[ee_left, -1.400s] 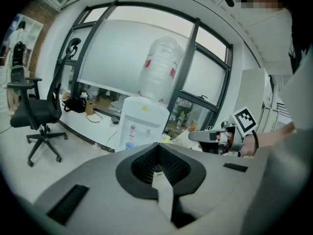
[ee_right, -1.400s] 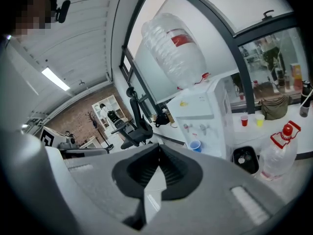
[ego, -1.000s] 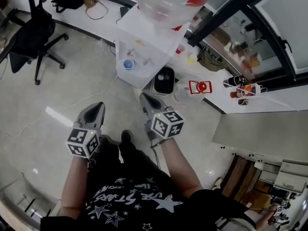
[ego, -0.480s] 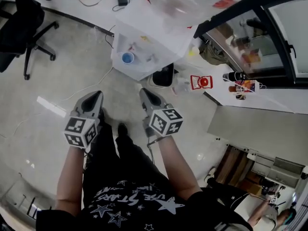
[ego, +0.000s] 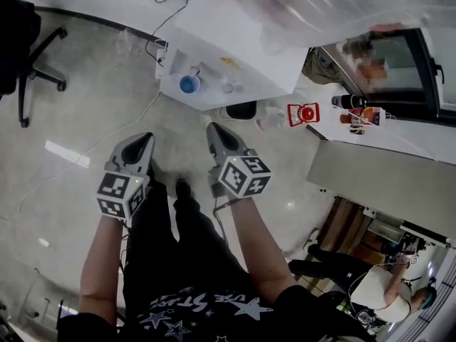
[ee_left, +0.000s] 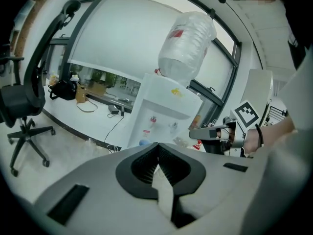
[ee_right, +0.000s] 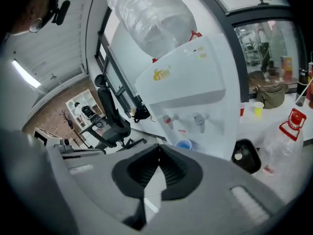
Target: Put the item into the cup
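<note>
A small blue cup (ego: 189,84) stands in the bay of a white water dispenser (ego: 235,48), under its taps; it also shows as the blue cup (ee_right: 184,144) and the blue cup (ee_left: 143,142). My left gripper (ego: 144,145) and right gripper (ego: 215,135) hang side by side above the floor, short of the dispenser and pointing toward it. The left gripper (ee_left: 157,150) has its jaws pressed together with nothing between them. So does the right gripper (ee_right: 159,151). I see no loose item in either one.
A big clear water bottle (ego: 342,6) sits on top of the dispenser. A black bin (ego: 241,110) stands at its right foot, beside a clear bottle with a red cap (ee_right: 288,131). A white counter (ego: 399,144) runs right. An office chair (ego: 18,27) stands far left.
The dispenser and blue cup have come nearer and lower in the head view as the person walks toward them. Both grippers stay shut and keep their places.
</note>
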The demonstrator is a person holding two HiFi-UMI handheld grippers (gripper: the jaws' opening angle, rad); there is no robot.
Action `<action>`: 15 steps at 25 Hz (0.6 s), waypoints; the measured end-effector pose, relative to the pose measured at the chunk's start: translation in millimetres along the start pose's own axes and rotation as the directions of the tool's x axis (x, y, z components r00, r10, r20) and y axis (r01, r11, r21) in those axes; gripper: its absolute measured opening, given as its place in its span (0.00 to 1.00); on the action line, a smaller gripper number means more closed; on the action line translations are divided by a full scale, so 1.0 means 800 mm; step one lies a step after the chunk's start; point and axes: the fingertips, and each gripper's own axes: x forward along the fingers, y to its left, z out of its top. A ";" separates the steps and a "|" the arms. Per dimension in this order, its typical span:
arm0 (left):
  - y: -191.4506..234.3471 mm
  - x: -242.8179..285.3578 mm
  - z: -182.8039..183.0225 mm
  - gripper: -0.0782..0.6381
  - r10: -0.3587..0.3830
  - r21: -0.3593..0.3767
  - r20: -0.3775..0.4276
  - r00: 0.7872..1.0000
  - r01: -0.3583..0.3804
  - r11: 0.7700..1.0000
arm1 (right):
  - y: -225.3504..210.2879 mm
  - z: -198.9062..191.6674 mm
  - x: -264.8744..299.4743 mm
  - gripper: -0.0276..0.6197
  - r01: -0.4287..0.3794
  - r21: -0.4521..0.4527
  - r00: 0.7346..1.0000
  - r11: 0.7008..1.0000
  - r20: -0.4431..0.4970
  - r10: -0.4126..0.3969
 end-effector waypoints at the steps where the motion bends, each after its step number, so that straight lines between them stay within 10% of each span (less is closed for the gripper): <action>1: 0.007 0.009 0.001 0.12 -0.005 0.005 0.001 1.000 0.005 1.000 | -0.003 -0.001 0.010 0.05 0.008 0.004 1.000 1.000 -0.001 -0.008; 15: 0.079 0.097 0.009 0.12 -0.031 -0.029 0.033 0.999 0.032 0.999 | -0.038 -0.010 0.108 0.05 0.048 0.061 0.998 0.997 0.034 -0.050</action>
